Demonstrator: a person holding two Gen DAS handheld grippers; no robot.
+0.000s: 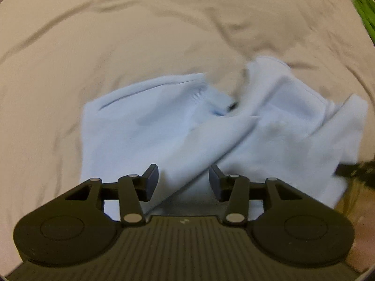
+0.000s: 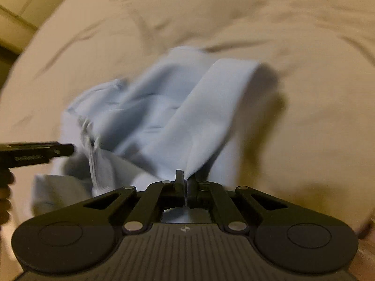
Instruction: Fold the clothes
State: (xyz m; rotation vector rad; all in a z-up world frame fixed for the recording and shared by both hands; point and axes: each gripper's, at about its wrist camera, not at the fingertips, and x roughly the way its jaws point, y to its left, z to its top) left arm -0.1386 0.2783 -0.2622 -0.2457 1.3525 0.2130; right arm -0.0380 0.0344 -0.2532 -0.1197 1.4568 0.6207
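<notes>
Left wrist view takes in mostly the beige bedsheet [image 1: 140,35], a broad creased surface that fills the frame from edge to edge and runs under everything else; the right wrist view shows the same sheet [image 2: 304,58] spreading away toward a pale ledge or wall at the upper left. On the sheet lies the light blue garment [image 1: 145,131], rumpled and partly doubled over, one flat panel spread to the left and a diagonal fold crossing it toward the right, where the cloth bunches in soft ridges. From the right wrist view the garment [image 2: 164,107] sits in the middle of the bed, with a long strip of it lifted off the sheet and drawn down to the near edge of the frame. The right gripper [image 2: 185,182] has its two fingers pressed together on the tip of that raised strip, so the cloth hangs taut between the pinch and the heap. The left gripper [image 1: 182,182] hangs low over the near part of the garment with its fingers spread wide, cloth visible between them but not clamped. In the right wrist view the left gripper also pokes in from the left edge as a dark bar [image 2: 37,152] just beside the crumpled hem. A sliver of something green [image 1: 363,7] shows at the upper right corner, too blurred to identify.
</notes>
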